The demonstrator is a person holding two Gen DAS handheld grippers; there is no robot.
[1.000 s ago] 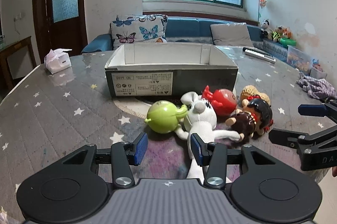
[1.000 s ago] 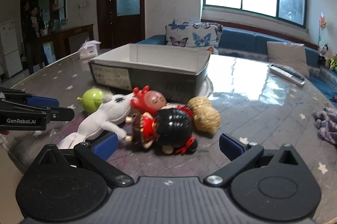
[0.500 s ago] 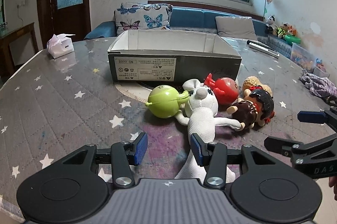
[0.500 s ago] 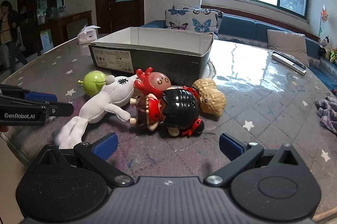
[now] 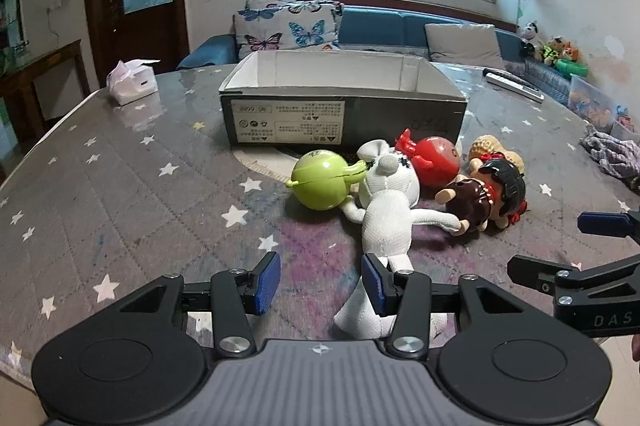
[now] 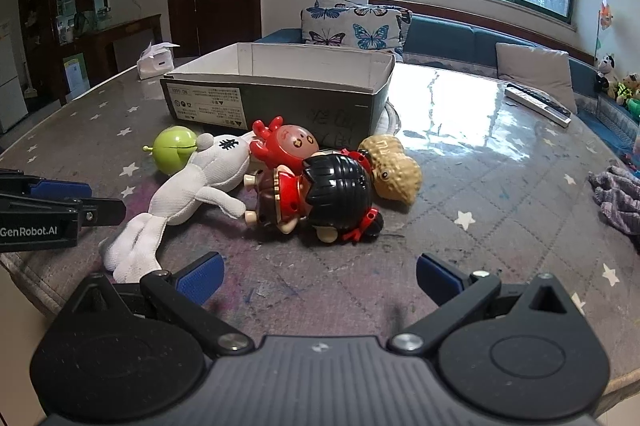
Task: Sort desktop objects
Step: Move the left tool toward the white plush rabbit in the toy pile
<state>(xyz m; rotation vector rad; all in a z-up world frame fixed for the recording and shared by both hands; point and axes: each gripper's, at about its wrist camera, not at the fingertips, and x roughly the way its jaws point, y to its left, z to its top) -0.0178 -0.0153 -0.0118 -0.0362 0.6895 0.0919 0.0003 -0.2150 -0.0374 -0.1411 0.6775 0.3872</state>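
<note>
Table (image 5: 120,194), grey star-patterned cover, glossy at the far side; contents listed left to right

1. White tissue pack (image 5: 131,87), far left, well apart from the rest
2. Left gripper (image 5: 320,282), black with blue pads, at the near edge; jaws stand wide apart and hold nothing; its right pad sits just beside the legs of the plush rabbit, not pressing them
3. Open rectangular cardboard box (image 5: 344,118), dark outer walls, white inside, printed label on the near wall; stands far of the toy cluster, centre of the table; nothing visible inside
4. Round lime-green plastic toy (image 5: 318,182) with a short stem, left end of the cluster, touching the rabbit's head
5. White knitted plush rabbit (image 5: 388,214), lying flat, head towards the box, legs towards the near edge
6. Red round plastic figure (image 6: 286,142) with small antlers, just near of the box, against the rabbit's head
7. Black-haired doll in red and brown dress (image 6: 320,194), lying on its side, touching the red figure and the peanut
8. Tan peanut-shaped toy (image 6: 394,166), right end of the cluster
9. Right gripper (image 6: 318,274), same make, near edge; jaws spread very wide, empty, the doll lying far of the gap
10. White remote control (image 6: 536,104), far right
11. Crumpled grey-purple cloth (image 6: 618,198), right edge
</note>
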